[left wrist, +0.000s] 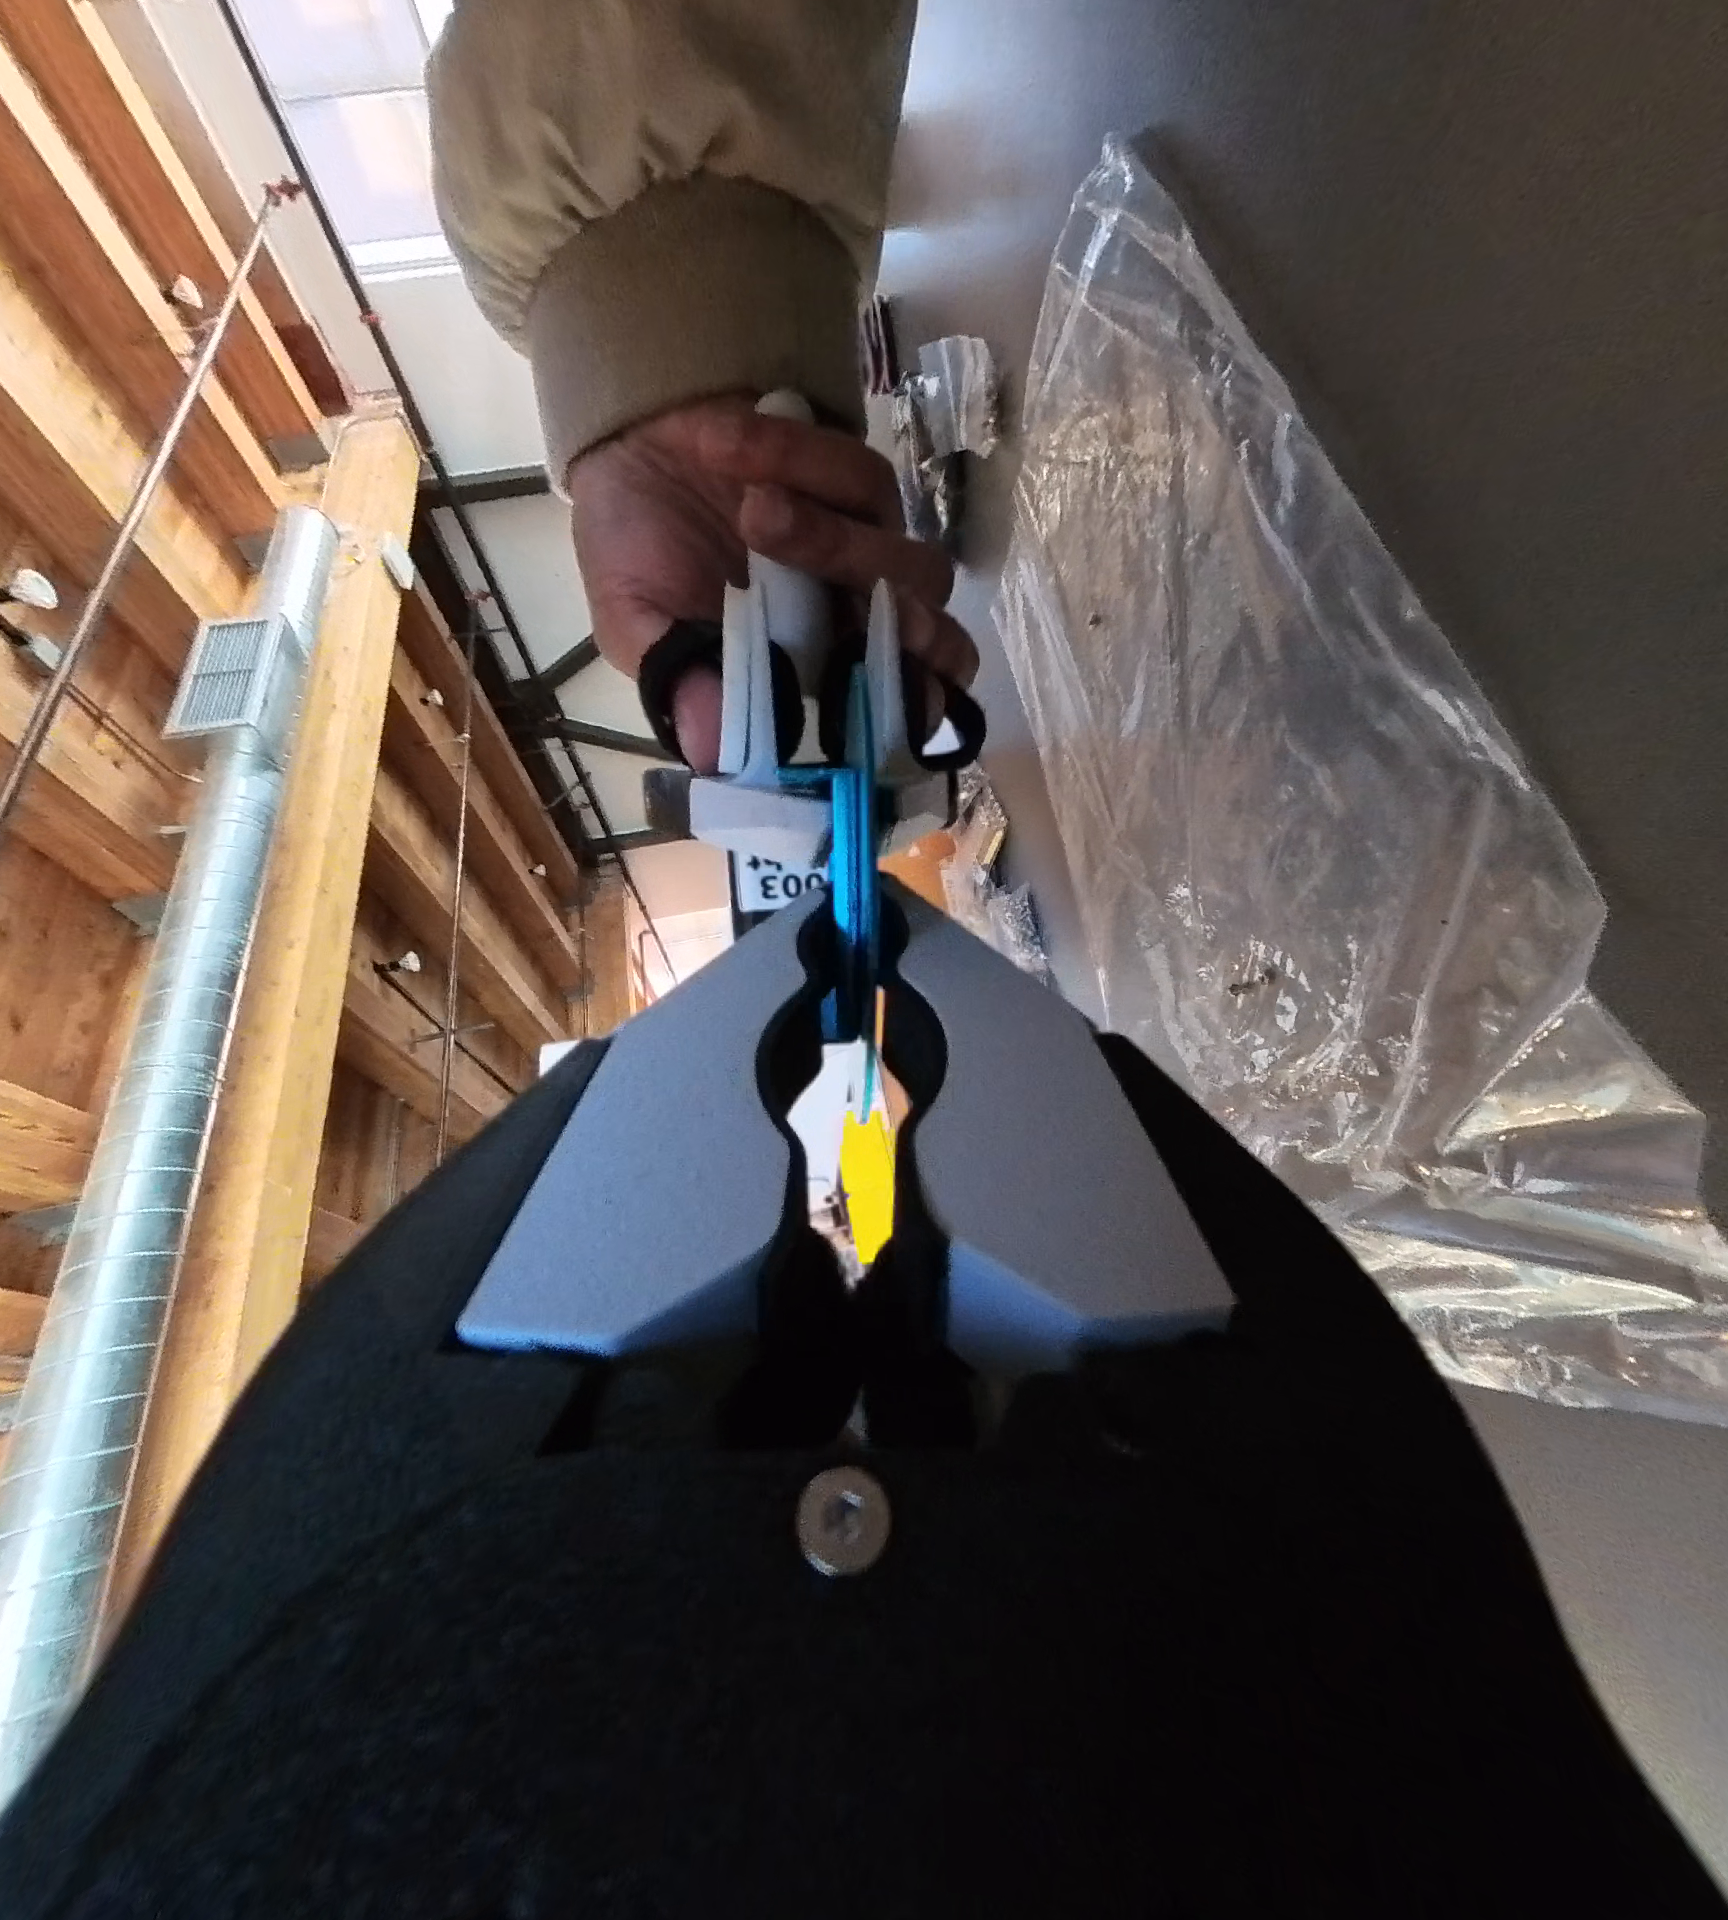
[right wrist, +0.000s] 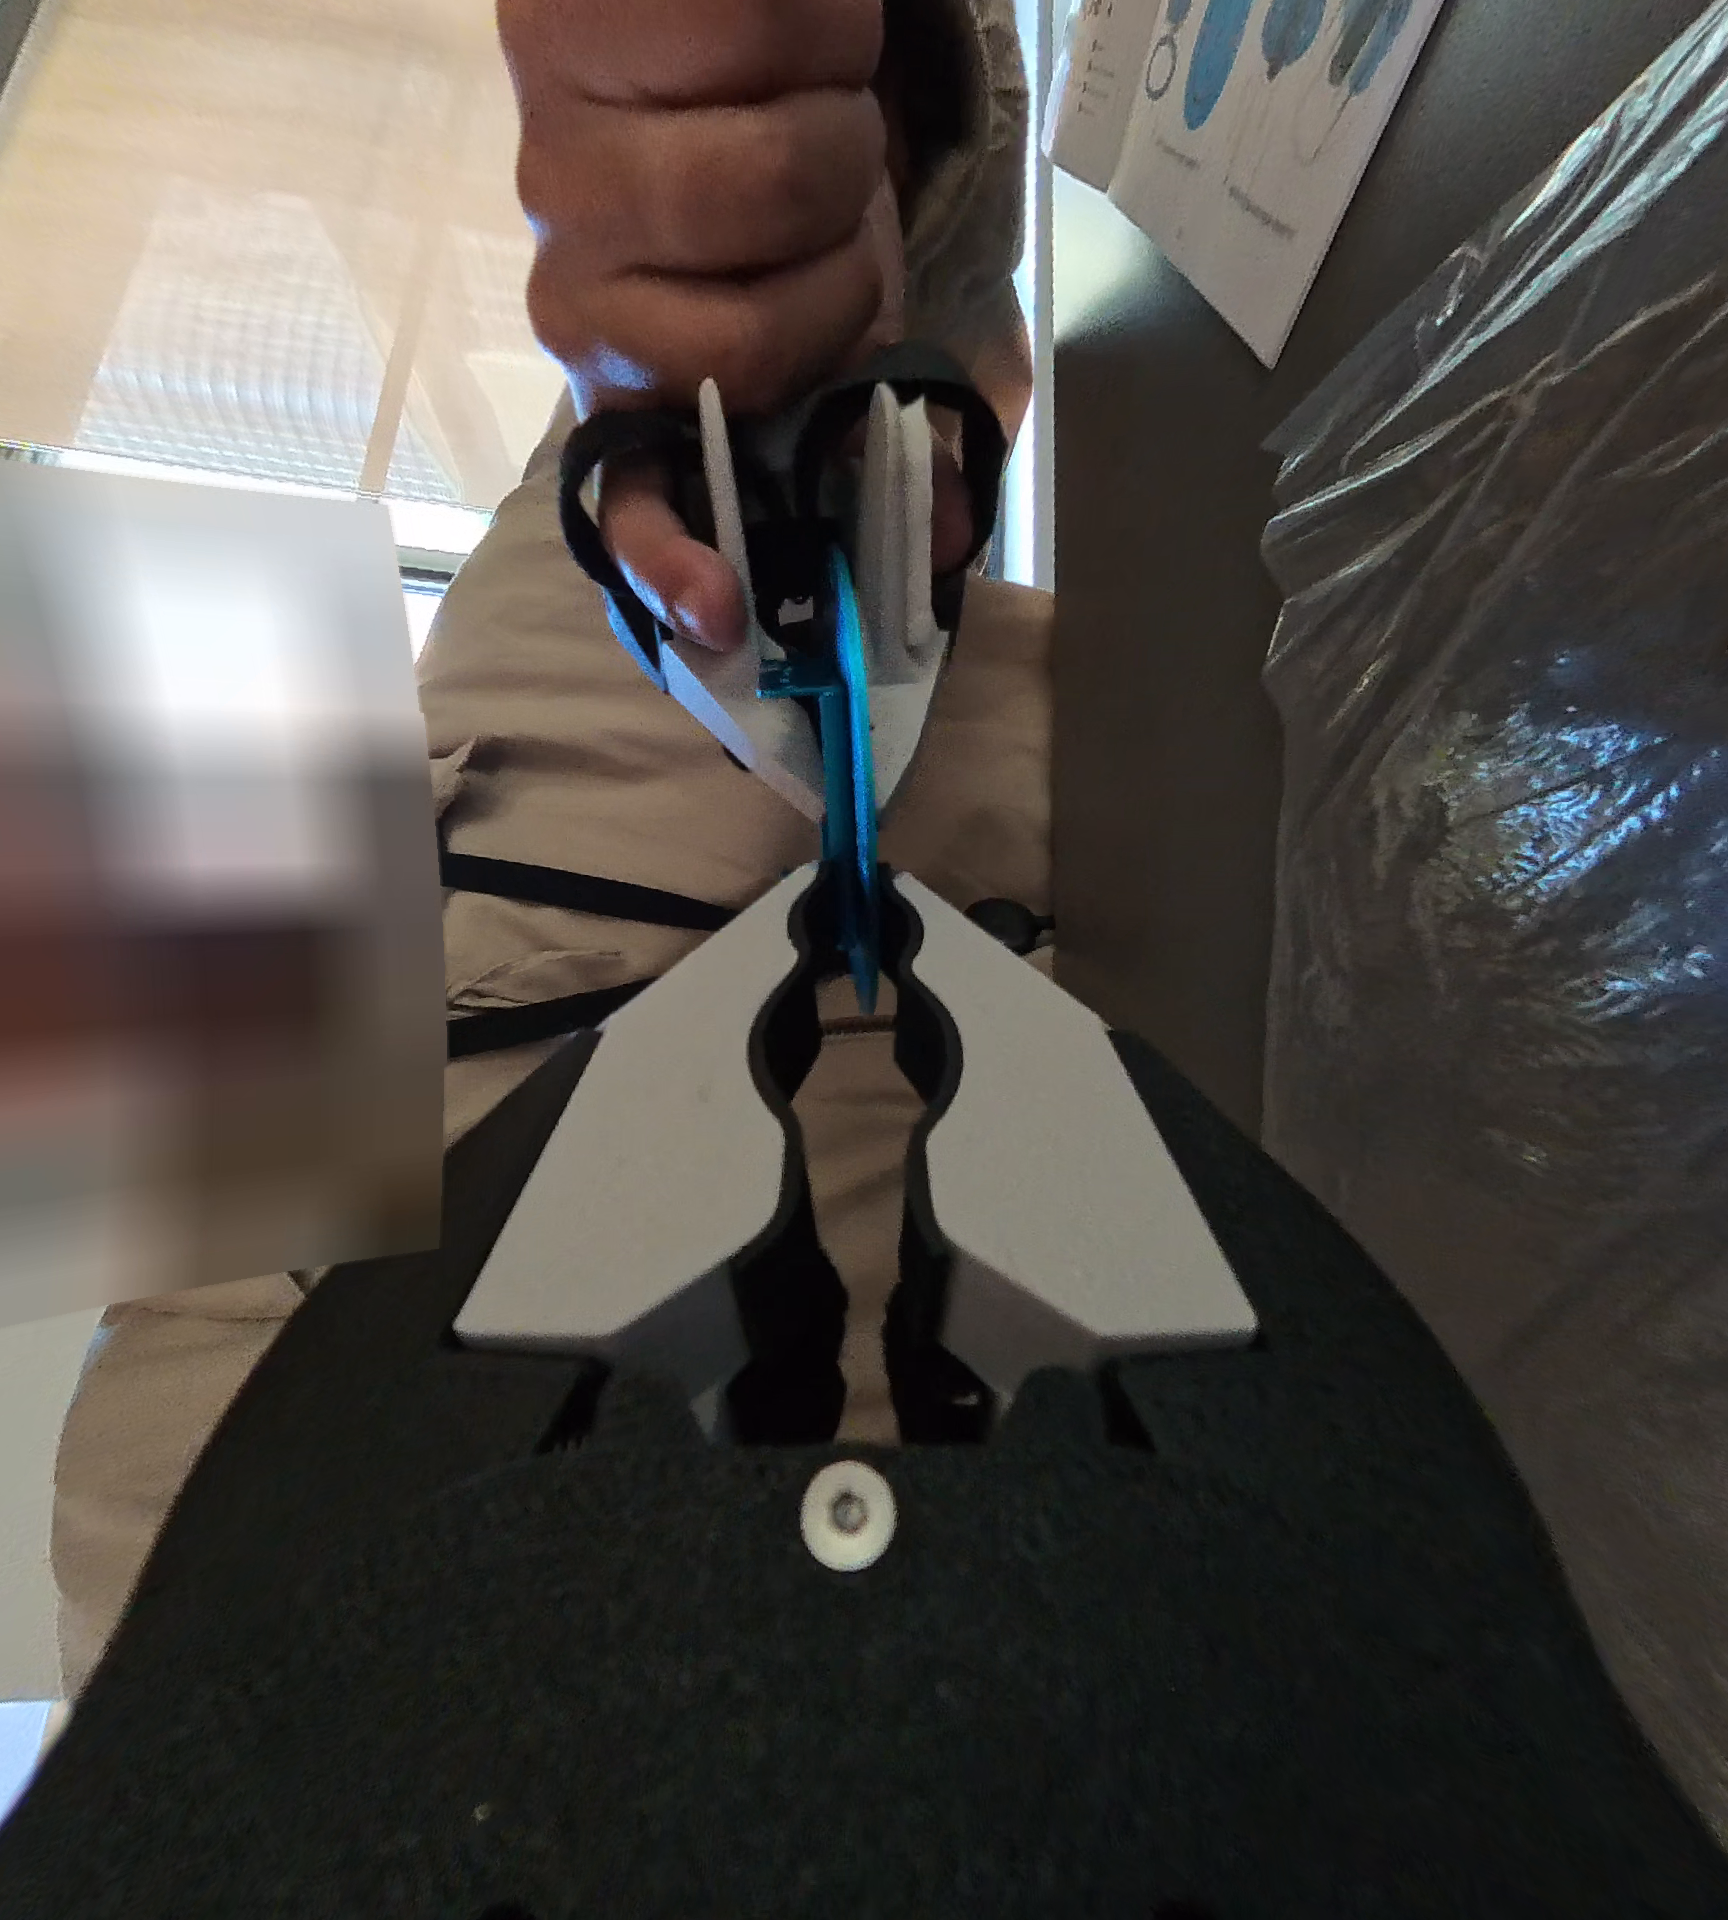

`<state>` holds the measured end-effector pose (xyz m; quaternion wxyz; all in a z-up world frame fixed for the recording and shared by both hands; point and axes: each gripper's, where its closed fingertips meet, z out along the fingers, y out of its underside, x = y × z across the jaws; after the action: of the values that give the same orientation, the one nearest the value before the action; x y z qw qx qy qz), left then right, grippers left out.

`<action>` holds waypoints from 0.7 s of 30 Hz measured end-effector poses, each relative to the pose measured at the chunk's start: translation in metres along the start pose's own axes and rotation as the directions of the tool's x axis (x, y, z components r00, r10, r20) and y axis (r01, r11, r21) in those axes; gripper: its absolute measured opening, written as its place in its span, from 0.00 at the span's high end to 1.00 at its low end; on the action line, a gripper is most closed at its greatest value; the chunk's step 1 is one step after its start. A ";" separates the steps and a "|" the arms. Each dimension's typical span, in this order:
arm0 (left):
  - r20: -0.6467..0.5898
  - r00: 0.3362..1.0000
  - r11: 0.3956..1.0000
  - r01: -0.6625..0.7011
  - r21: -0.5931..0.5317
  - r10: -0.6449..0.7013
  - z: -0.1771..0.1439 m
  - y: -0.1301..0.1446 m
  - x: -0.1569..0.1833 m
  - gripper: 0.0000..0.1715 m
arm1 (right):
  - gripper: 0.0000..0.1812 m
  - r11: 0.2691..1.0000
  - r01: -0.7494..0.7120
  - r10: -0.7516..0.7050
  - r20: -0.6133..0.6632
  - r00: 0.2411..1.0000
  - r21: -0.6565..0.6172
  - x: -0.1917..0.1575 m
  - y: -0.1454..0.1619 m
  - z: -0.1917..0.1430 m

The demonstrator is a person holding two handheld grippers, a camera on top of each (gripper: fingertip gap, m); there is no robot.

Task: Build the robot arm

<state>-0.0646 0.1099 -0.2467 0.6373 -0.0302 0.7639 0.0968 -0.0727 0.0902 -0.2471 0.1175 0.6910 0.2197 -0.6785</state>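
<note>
My left gripper (left wrist: 857,909) is shut on the near edge of a thin blue disc with a small blue bracket (left wrist: 855,831), seen edge-on. Facing it, my right gripper (left wrist: 844,795), held by a hand in a beige sleeve (left wrist: 694,260), is shut on the disc's far edge. In the right wrist view my right gripper (right wrist: 852,881) pinches the same blue disc (right wrist: 852,727), and my left gripper (right wrist: 855,717), held by a hand, clamps its other side. The disc hangs in the air between the two grippers.
A crumpled clear plastic bag (left wrist: 1255,727) lies on a grey surface (left wrist: 1566,260) to the right; it also shows in the right wrist view (right wrist: 1566,727). Printed sheets with blue pictures (right wrist: 1234,135) lie beyond. Wooden beams and a metal duct (left wrist: 164,1039) fill the left. Left and right tips are no more than a few centimetres apart.
</note>
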 end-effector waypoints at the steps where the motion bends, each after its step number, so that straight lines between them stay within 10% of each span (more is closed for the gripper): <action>1: 0.005 1.000 1.000 0.012 -0.012 -0.012 0.001 0.002 0.000 0.99 | 0.97 1.000 0.016 -0.016 -0.008 1.000 0.010 0.000 -0.002 -0.001; 7: 0.052 0.995 0.991 0.093 -0.096 -0.088 0.001 0.019 -0.002 0.99 | 0.79 0.959 0.241 -0.212 -0.187 0.959 0.148 0.006 -0.022 -0.033; 15: 0.090 0.972 0.940 0.233 -0.250 -0.217 0.003 0.054 -0.001 1.00 | 0.61 0.505 0.850 -0.558 -0.694 0.455 0.152 -0.003 -0.047 -0.036; 21: 0.160 0.981 0.947 0.155 -0.282 -0.113 0.004 0.055 -0.010 0.99 | 0.85 0.620 0.668 -0.487 -0.465 0.739 0.413 -0.008 -0.040 -0.020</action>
<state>-0.0681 0.1637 -0.2315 0.6835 -0.1693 0.6901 0.1673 -0.0733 0.1331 -0.2329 -0.3515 0.6809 0.2412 -0.5956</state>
